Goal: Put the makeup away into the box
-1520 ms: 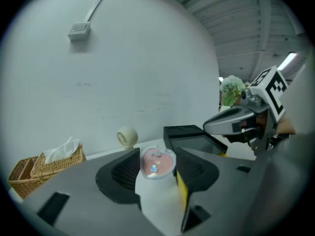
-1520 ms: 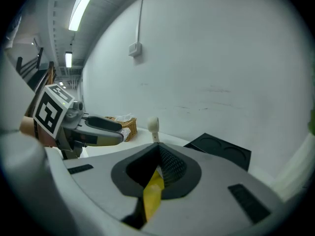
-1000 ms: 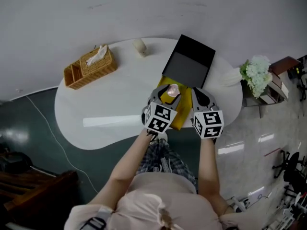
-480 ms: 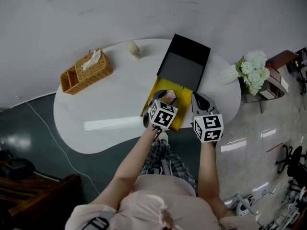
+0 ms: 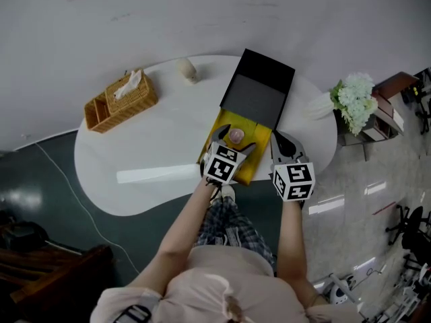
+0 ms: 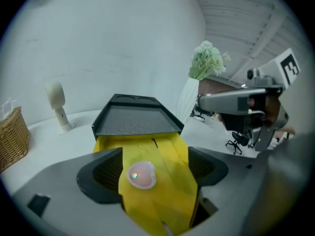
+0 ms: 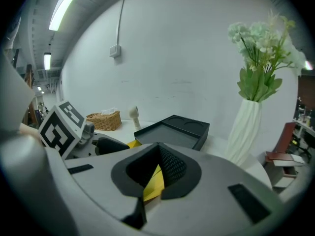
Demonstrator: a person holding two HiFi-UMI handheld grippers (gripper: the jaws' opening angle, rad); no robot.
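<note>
Counter edge: the near rim of the white counter (image 5: 155, 140) runs just under both hands at lower centre of the head view, so there is little room to pull straight back.
Left tongs: the left tongs (image 6: 156, 168) are spreading wide, their pads off the pink heart-shaped compact (image 6: 141, 175), which looks like a release into the box.
Compact: it lies flat on the yellow lining (image 6: 167, 156) between the two pads, touching neither; it is inside the box, near the front left of the lining.
Right tongs: the right tongs (image 7: 156, 167) are pressed together on nothing, parked just right of the box front, probably kept out of the way.
Box lid: the black lid (image 5: 259, 89) lies open past the lining toward upper centre, which leaves the box free to enter from above and from the front.
Open room: bare counter lies left of the box.
Far things: the wicker basket (image 5: 121, 99) at upper left and the vase of flowers (image 5: 350, 99) at upper right stand well apart from the box.
Judgement: lifting up and back looks like the clearest way out.
</note>
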